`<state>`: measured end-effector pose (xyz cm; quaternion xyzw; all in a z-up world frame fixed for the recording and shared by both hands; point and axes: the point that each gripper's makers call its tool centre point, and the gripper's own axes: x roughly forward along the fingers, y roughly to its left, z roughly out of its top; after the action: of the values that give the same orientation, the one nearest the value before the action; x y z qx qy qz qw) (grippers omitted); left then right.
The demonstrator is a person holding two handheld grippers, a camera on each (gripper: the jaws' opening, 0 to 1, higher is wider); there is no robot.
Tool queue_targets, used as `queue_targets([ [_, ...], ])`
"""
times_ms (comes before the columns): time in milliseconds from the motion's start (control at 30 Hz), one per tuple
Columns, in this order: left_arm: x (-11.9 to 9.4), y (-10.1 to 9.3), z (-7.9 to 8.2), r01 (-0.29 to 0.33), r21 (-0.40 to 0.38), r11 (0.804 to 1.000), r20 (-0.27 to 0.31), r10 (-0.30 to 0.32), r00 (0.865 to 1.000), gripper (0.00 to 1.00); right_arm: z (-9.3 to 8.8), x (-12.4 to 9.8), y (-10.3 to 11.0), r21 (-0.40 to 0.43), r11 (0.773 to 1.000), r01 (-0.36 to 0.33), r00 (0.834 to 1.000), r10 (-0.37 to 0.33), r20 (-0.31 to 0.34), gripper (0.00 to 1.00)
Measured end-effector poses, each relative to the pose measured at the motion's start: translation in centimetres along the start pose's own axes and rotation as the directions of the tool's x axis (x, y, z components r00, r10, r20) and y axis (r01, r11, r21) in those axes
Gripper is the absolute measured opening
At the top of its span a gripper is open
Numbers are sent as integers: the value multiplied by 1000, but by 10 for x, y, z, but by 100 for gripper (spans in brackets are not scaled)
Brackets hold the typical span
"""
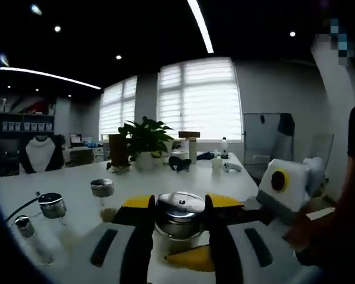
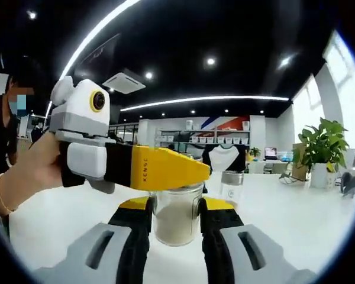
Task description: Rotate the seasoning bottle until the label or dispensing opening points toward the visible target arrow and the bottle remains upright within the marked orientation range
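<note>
Both the left gripper [image 1: 178,228] and right gripper [image 2: 176,222] clamp the upright seasoning bottle [image 2: 176,220] on the white table [image 2: 296,219]

Both tongs, left [image 1: 178,228] and right [image 2: 176,228], clamp shut from opposite sides.

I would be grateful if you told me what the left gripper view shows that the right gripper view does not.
Left gripper view: the bottle seen at its metal lid, bright window blinds, and three more shakers on the left.

Right gripper view: pale powder inside the bottle's glass, a hand holding the left tool across the bottle's top, and wall shelves.

Shared: the bottle between each view's own tool, the potted plant, the white table, and a dressmaker's bust.
</note>
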<state>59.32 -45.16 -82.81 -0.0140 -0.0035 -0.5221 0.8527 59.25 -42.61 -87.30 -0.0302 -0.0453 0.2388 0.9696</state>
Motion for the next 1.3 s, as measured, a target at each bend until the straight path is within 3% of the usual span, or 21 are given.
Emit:
queue_targets([
  [133, -6, 11, -3, -127, 41, 991, -17, 128, 992, 36, -2, 6, 5, 7, 1000, 10, 1000, -10, 14, 30],
  [233, -11, 17, -11, -241, 110, 964, -32, 246, 969, 36, -5, 10, 5, 15, 999, 31, 999, -31, 9, 30],
  [333, -15, 16, -15, -300, 65, 952, -15, 301, 953, 36, -9, 12, 7, 8, 999, 53, 999, -53, 5, 30],
  [533, -19, 17, -23, -357, 41, 933, -11, 358, 934, 35, -15, 13, 7, -15, 997, 80, 997, -80, 3, 30],
  [667, -23, 19, -23, -446, 57, 893, 21, 446, 895, 36, -15, 14, 11, -41, 995, 93, 995, -91, 42, 30],
  [733, -25, 19, -25, -471, 59, 880, 21, 471, 882, 36, -16, 14, 14, -69, 993, 97, 994, -93, 49, 30],
  [933, -28, 22, -28, -506, 51, 861, 35, 505, 862, 36, -19, 14, 18, -81, 992, 95, 994, -91, 55, 30],
  [1033, -31, 23, -33, -544, 56, 838, 29, 543, 839, 36, -23, 15, 20, -90, 992, 85, 996, -82, 41, 30],
  [1233, -29, 22, -37, -537, 50, 842, 29, 537, 843, 36, -27, 14, 17, -110, 990, 87, 996, -85, 23, 30],
  [1300, -28, 23, -39, -526, 50, 849, 25, 526, 850, 36, -29, 14, 16, -114, 990, 85, 996, -84, 16, 30],
])
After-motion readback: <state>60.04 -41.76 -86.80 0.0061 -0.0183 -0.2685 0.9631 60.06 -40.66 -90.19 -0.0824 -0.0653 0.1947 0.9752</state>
